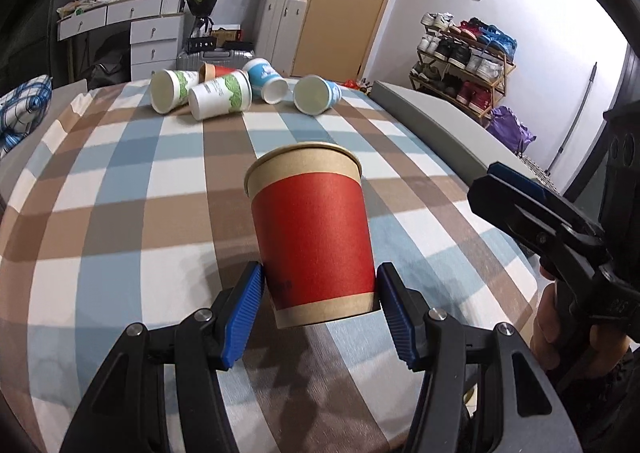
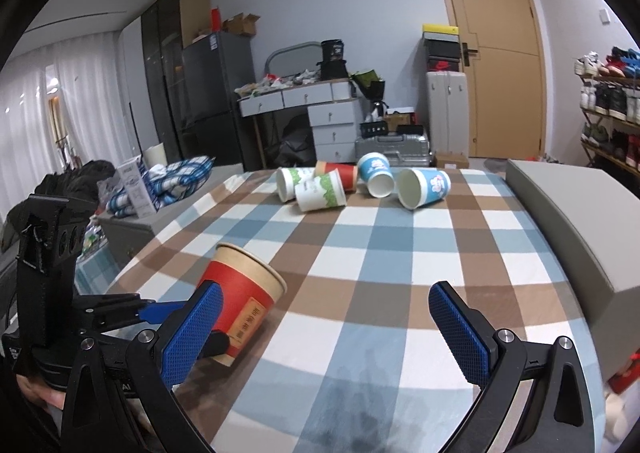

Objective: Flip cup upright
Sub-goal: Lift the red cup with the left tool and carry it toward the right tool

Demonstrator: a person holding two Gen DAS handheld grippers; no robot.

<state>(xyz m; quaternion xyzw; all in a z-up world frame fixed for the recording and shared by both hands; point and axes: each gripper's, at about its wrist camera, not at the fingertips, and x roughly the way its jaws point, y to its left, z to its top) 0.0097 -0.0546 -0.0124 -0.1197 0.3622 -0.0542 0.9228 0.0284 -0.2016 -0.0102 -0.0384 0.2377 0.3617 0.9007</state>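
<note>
The red paper cup (image 1: pixel 314 237) is light, thin-walled and easily crushed; judged best held low on its body with light pressure, away from the soft rim. It sits rim-up, slightly tilted, on the checked surface (image 1: pixel 120 181). The left gripper (image 1: pixel 320 311) brackets its base: the fingers (image 1: pixel 244 313) stand just beside or lightly touching the wall, and firm closure cannot be confirmed. The right gripper (image 2: pixel 326 329) is spread wide and empty, beside the cup. Five other cups (image 2: pixel 320 191) lie tipped, well apart.
</note>
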